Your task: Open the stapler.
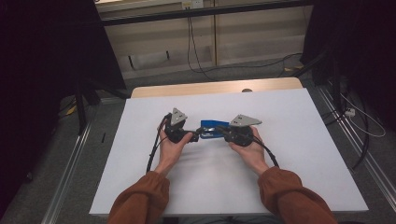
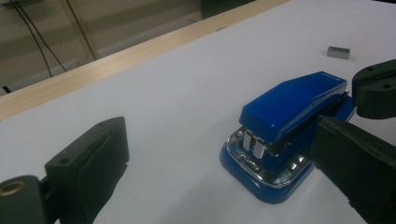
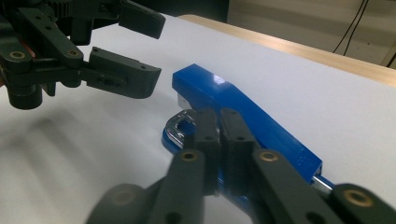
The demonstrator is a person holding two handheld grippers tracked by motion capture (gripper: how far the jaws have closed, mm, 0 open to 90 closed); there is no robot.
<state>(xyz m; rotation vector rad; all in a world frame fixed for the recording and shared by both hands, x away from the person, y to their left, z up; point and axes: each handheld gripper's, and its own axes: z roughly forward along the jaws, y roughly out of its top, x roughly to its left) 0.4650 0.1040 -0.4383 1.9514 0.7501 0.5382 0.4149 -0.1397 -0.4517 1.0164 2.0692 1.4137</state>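
Meanwhile, a blue stapler (image 2: 287, 128) lies on the white table (image 1: 289, 158) between two hand-held grippers, its long axis running from one to the other. Jaws of the left gripper (image 2: 224, 158) stand wide open, the stapler's metal front just inside the right-hand jaw. Jaws of the right gripper (image 3: 219, 128) are pressed together, empty, against its side; a loose staple strip (image 2: 338, 52) lies beyond

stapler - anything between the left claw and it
Nothing visible. The left claw stands open with bare white table in front of it, one jaw already beside the blue stapler.
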